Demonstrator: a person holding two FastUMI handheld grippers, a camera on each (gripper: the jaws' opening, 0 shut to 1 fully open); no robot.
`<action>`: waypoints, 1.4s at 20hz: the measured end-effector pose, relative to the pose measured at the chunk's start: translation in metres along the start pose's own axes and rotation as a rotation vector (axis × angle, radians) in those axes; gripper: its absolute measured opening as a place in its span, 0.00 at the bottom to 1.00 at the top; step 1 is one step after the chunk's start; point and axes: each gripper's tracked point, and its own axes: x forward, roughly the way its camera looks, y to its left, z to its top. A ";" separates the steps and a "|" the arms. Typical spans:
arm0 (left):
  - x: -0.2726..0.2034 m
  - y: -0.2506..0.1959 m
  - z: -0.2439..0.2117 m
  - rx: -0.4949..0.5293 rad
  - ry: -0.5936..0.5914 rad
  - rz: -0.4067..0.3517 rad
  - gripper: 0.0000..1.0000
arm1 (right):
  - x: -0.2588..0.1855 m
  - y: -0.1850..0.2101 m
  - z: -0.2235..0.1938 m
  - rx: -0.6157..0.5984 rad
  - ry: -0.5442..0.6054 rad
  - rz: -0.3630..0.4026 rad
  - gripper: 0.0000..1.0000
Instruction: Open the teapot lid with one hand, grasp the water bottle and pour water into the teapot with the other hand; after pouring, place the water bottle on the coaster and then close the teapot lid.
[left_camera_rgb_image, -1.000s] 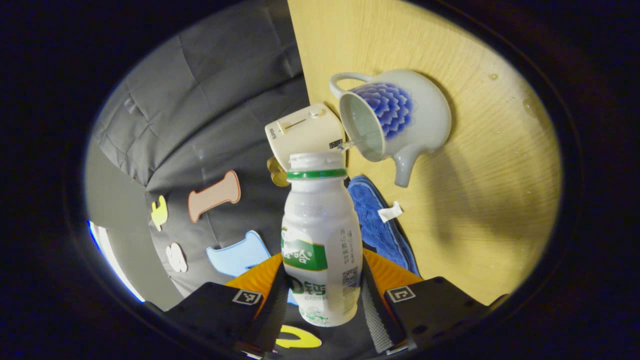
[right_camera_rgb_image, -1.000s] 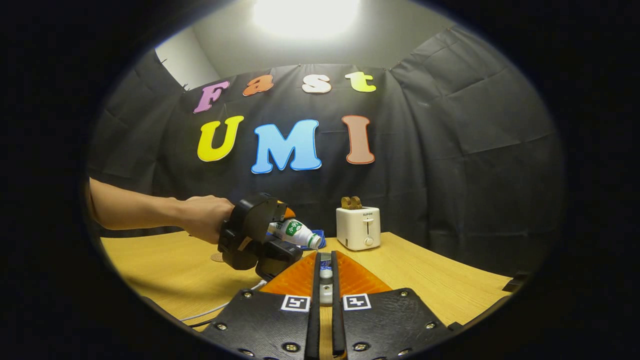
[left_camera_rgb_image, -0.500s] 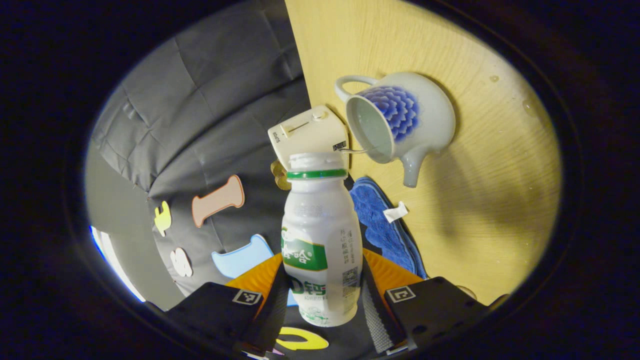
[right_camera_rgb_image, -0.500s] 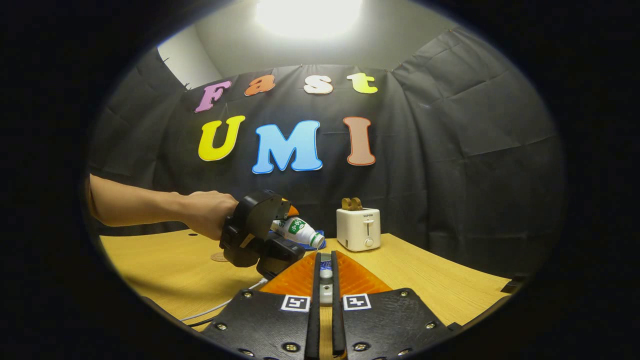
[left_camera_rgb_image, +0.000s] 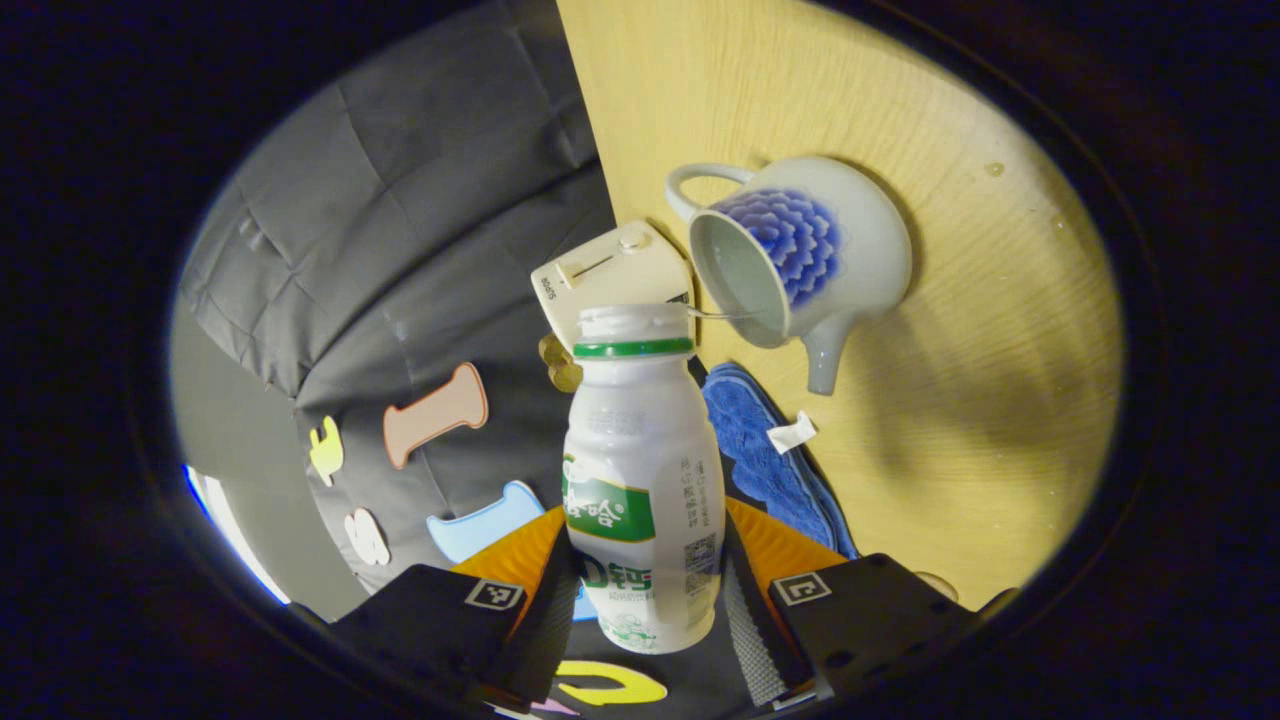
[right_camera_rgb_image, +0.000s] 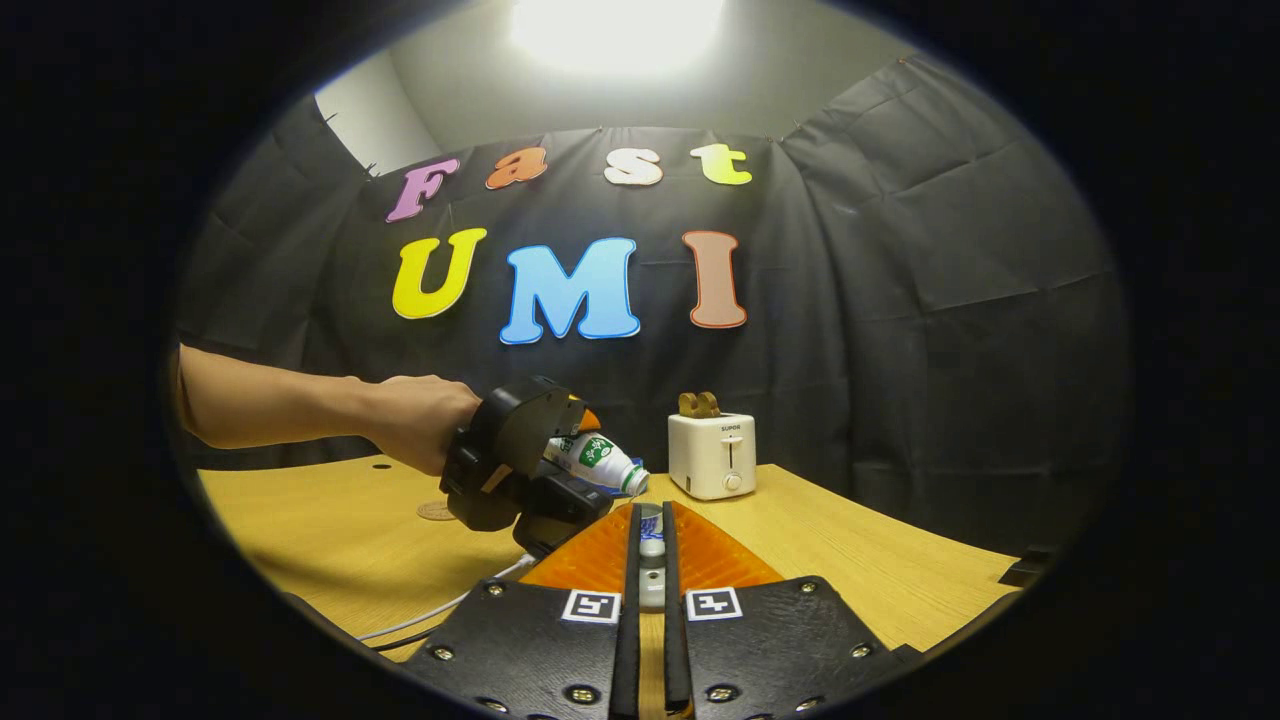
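My left gripper (left_camera_rgb_image: 645, 600) is shut on a white water bottle (left_camera_rgb_image: 640, 470) with a green label and no cap. The bottle is tipped over. A thin stream of water (left_camera_rgb_image: 720, 313) runs from its mouth into the open top of the white teapot (left_camera_rgb_image: 840, 250) with a blue flower, which stands lidless on the table. In the right gripper view a hand (right_camera_rgb_image: 410, 435) holds the left gripper (right_camera_rgb_image: 510, 470) with the tilted bottle (right_camera_rgb_image: 600, 462). My right gripper (right_camera_rgb_image: 651, 530) is pinched on a small pale piece, apparently the teapot lid (right_camera_rgb_image: 651, 548). A round coaster (right_camera_rgb_image: 437, 511) lies behind the left gripper.
A white toaster (right_camera_rgb_image: 712, 455) with toast stands at the back of the wooden table (left_camera_rgb_image: 950, 420), close to the teapot. A blue cloth (left_camera_rgb_image: 760, 450) with a white tag lies beside it. A white cable (right_camera_rgb_image: 440, 610) runs along the table's near edge.
The bottle has stayed tipped with water still running. The left gripper has drifted a little up and to the right. The right gripper has barely moved.
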 end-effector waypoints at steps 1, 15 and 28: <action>0.000 -0.001 0.001 -0.003 -0.001 -0.003 0.81 | 0.000 0.000 0.001 -0.001 0.000 0.000 0.10; -0.001 -0.007 -0.003 -0.055 -0.004 -0.015 0.81 | -0.001 0.001 -0.002 -0.009 0.008 -0.002 0.10; -0.006 -0.043 0.011 -0.526 -0.089 -0.098 0.82 | 0.000 0.006 0.002 -0.032 0.002 0.004 0.10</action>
